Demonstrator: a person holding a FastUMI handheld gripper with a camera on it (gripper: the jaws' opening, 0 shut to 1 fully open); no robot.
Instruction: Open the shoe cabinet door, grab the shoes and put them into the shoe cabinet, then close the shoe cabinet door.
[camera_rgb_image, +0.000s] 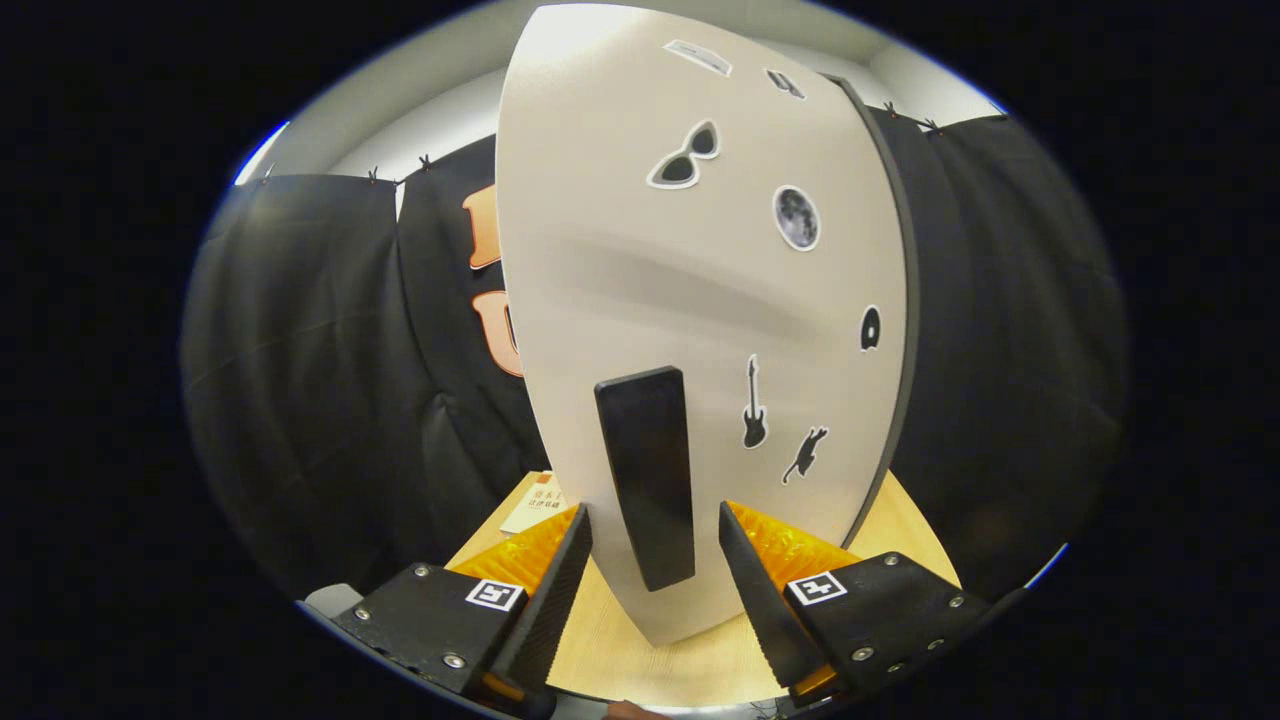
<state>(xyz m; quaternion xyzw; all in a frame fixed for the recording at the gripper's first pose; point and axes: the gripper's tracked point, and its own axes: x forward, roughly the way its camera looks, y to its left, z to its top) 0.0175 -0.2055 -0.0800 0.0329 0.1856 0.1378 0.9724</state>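
One white shoe cabinet door (700, 300) stands upright just ahead of the gripper (655, 545), rising from between the fingertips toward twelve o'clock. One dark vertical handle (648, 475) is fixed low on the door, and it sits right in the gap between the two fingers (560, 570), its lower end reaching down past their tips. The fingers stand apart, one on each side of the handle, with a clear strip of door showing between each finger and the handle, so they are open and have hold of nothing.

Seven stickers are scattered over the door: a pair of sunglasses (684, 157) at about twelve o'clock from the handle, a moon disc (796, 217) at one o'clock, a small dark oval (870, 328) at two o'clock, a guitar (754, 403) and a leaping cat (806, 453) just beside the handle at three o'clock, and two small ones near the door's top edge, too blurred to make out.

The door's foot rests on a light wooden tabletop (690, 660). One small card (535, 505) lies on that top at nine o'clock from the handle's lower end, beyond the left finger.
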